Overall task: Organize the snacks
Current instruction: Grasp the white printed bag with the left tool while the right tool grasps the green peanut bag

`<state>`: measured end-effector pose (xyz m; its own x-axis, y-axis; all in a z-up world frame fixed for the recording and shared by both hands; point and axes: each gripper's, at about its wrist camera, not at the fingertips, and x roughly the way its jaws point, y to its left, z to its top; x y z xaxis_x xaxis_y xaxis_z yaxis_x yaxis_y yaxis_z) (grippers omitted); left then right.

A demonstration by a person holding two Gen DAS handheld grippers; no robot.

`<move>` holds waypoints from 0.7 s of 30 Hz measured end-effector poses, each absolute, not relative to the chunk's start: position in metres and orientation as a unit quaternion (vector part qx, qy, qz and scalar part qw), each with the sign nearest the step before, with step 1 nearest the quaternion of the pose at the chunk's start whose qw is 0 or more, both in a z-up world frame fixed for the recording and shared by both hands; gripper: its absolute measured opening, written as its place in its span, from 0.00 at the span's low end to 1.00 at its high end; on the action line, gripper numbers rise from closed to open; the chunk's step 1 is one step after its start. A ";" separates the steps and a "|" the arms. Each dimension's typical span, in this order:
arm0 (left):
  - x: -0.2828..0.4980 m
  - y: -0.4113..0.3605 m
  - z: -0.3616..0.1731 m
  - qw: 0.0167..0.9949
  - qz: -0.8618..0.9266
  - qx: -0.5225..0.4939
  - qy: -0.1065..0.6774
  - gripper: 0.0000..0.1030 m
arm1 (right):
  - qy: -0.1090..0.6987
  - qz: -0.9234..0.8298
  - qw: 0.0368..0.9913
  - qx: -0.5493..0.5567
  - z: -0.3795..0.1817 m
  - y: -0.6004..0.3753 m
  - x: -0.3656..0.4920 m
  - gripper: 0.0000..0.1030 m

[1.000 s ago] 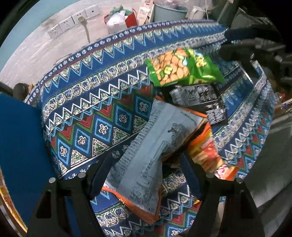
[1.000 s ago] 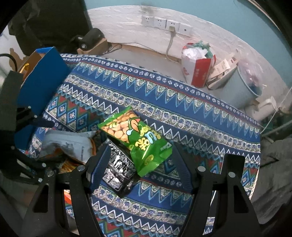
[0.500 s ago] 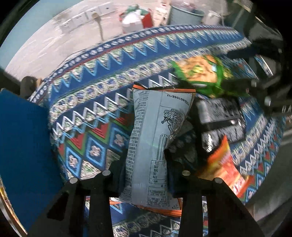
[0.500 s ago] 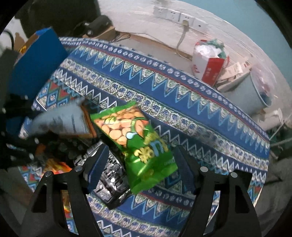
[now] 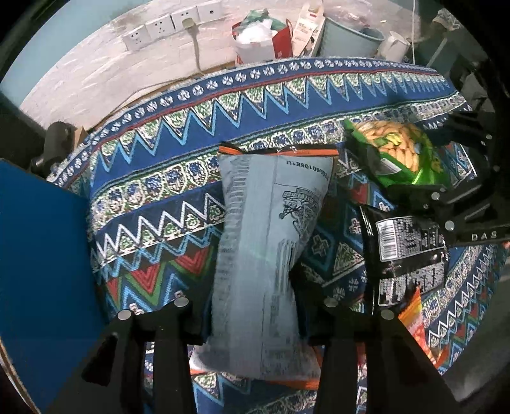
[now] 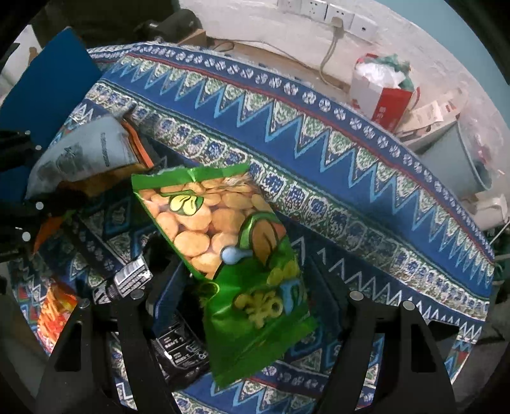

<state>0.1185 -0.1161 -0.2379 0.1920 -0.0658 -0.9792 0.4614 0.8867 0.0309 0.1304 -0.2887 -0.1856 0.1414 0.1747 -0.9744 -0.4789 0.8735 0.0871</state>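
Note:
My left gripper [image 5: 251,296] pinches a grey snack bag [image 5: 267,229] with orange edges, and the bag stands up along the fingers, off the patterned tablecloth [image 5: 191,159]. Its jaws are opening slightly with the bag still pressed between the pads. A green peanut bag [image 6: 229,242] lies partly on a black snack bag [image 6: 178,350]. My right gripper [image 6: 244,274] is open and straddles the green bag, with gaps on both sides. In the left wrist view the black bag [image 5: 408,254] and an orange-red bag [image 5: 414,321] lie to the right.
A blue box [image 5: 41,254] stands at the table's left edge. Behind the table on the floor are a red-and-white bag [image 5: 264,41] and a grey bin [image 5: 350,41], below wall sockets [image 5: 165,25]. The far half of the cloth is bare.
The left gripper shut on the grey bag and lifted it upright off the pile. The right gripper came down over the green bag, which now looks larger between its fingers.

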 end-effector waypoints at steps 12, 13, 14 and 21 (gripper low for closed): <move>0.114 -0.134 -0.230 0.767 -0.170 0.166 0.595 0.32 | 0.617 0.211 0.750 -0.110 -0.184 -0.291 0.124 0.34; 0.113 -0.133 -0.226 0.770 -0.170 0.164 0.593 0.32 | 0.616 0.207 0.752 -0.109 -0.181 -0.290 0.124 0.33; 0.113 -0.132 -0.221 0.772 -0.169 0.161 0.591 0.32 | 0.614 0.202 0.756 -0.106 -0.178 -0.290 0.123 0.33; 0.097 -0.122 -0.183 0.794 -0.164 0.154 0.565 0.32 | 0.593 0.183 0.779 -0.094 -0.148 -0.286 0.117 0.33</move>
